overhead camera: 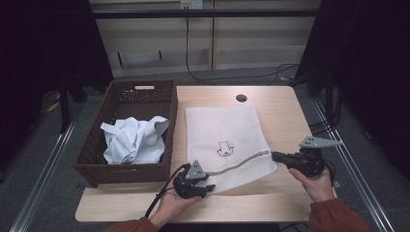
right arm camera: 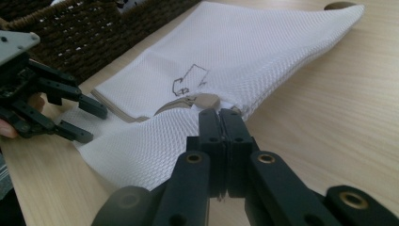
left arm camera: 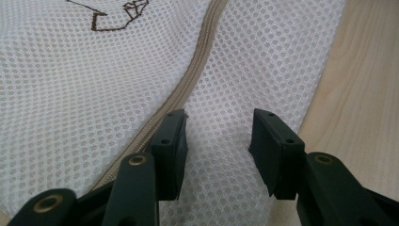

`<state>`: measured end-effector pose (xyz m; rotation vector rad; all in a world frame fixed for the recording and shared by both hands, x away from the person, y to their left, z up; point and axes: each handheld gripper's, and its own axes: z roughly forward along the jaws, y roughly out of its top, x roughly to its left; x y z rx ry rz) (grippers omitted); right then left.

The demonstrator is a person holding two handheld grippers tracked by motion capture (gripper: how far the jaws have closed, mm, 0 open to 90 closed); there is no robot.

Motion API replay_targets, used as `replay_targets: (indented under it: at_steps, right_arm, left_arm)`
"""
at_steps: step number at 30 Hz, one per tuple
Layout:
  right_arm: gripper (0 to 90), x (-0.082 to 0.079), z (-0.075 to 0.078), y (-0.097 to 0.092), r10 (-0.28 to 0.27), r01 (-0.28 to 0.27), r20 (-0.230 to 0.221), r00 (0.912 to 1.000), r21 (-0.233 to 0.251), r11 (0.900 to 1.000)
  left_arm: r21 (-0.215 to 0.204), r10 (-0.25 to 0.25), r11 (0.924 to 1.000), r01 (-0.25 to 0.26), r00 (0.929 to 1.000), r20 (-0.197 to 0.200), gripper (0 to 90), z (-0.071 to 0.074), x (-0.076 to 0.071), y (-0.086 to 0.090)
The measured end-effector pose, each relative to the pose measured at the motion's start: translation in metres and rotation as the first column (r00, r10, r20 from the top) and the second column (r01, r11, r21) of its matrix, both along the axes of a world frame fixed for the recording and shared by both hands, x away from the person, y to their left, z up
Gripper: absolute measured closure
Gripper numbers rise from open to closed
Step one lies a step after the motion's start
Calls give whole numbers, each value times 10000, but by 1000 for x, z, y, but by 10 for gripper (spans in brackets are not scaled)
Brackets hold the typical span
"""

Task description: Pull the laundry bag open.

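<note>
I see a white mesh laundry bag (overhead camera: 223, 140) lying flat on the table (overhead camera: 275, 203), in the middle of the high view, just right of a dark wicker basket (overhead camera: 92, 159) holding crumpled white cloth (overhead camera: 133, 139). The bag is fine honeycomb netting with a small outline drawing on its face and a beige zipper (overhead camera: 239, 165) along its lower edge.

My right gripper (overhead camera: 276, 156), at the lower right, has its fingers pressed together, pinching the bag's edge at the zipper's right end, apparently at the pull. My left gripper (overhead camera: 208, 187), at the lower centre, has its fingers (left arm camera: 171, 150) spread, one on each side of a fold of mesh beside the zipper; whether they press on it I cannot tell.

I judge the work is at its start: the zipper looks shut, and the cloth is in the basket, not the bag.
</note>
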<state>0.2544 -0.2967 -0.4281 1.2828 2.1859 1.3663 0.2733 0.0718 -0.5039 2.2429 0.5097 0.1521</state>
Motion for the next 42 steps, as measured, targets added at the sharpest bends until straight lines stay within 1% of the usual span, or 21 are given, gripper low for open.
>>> replay_targets:
  at_steps: [3,4,6,9,10,12,15,17,19,20,21,23,25,26,27,28,32,35,36,41,42]
  right_arm:
    - [888,0,4,2,40,-40,81,10000,44,10000]
    - [889,0,8,5,72,-73,194,9998,65,10000]
    - [889,0,9,6,132,-133,256,9996,30,9999]
    - [889,0,8,6,122,-122,259,9996,3,9999]
    - [889,-1,7,5,85,-84,202,9998,-26,10000]
    - [889,-1,6,5,73,-72,179,9998,-53,10000]
    - [890,-2,6,4,31,-30,169,9999,-90,10000]
    - [890,-2,6,3,36,-35,163,9999,-76,10000]
    - [890,-2,6,4,46,-45,159,9999,-90,9999]
    - [890,-2,5,4,70,-68,178,9998,-119,9999]
    - [890,-2,5,4,65,-63,183,9998,-134,9999]
    - [890,-2,5,4,104,-101,208,9997,-148,9998]
    - [890,-2,5,4,99,-95,219,9997,-153,9998]
    - [890,-2,4,4,112,-110,207,9997,-132,9999]
    - [890,-2,4,4,112,-110,207,9997,-132,9999]
    - [890,-1,2,4,123,-120,151,9998,-184,9998]
    - [891,0,-1,4,130,-129,29,9999,-203,9997]
    - [890,-1,-1,4,147,-146,41,9999,-204,9997]
    - [891,-1,-1,4,162,-161,61,9999,-205,9997]
    - [891,-1,-1,5,253,-251,115,9996,-203,9995]
    - [891,-1,-1,5,258,-256,113,9996,-201,9995]
  left_arm:
    - [235,-92,9997,94,9999,-55,561,2,1,0]
    - [11,20,10000,-20,9997,-255,564,2,3,-1]
    - [98,-18,10000,21,9996,-298,565,3,3,0]
    - [-61,22,10000,-24,9995,-322,564,11,6,0]
    - [-334,103,9994,-115,9993,-352,559,15,8,-1]
    - [-568,123,9983,-147,9990,-425,559,22,10,-3]
    - [-1390,30,9903,-88,9991,-416,593,41,16,-11]
    - [-1491,-27,9888,-23,9995,-328,648,47,17,-14]
    - [-1928,-194,9811,139,9995,-267,666,57,20,-22]
    - [-2184,-373,9753,341,9992,-107,710,62,21,-30]
    - [-2184,-373,9753,341,9992,-107,712,62,21,-30]
    - [-2305,-426,9721,439,9990,106,740,67,24,-45]
    - [-2396,-386,9700,398,9992,99,740,67,24,-51]
    - [-2367,-436,9705,458,9989,145,737,68,26,-61]
    - [-2367,-436,9705,458,9989,145,732,68,26,-61]
    - [-2369,-443,9704,465,9989,145,733,67,28,-70]
    - [-2346,-575,9702,614,9981,236,754,67,31,-86]
    - [-2288,-569,9714,627,9979,319,776,69,34,-94]
    - [-2391,-610,9687,668,9976,313,784,70,36,-98]
    - [-2250,-559,9722,644,9975,440,788,75,43,-115]
    - [-2377,-557,9693,631,9977,381,781,74,44,-118]
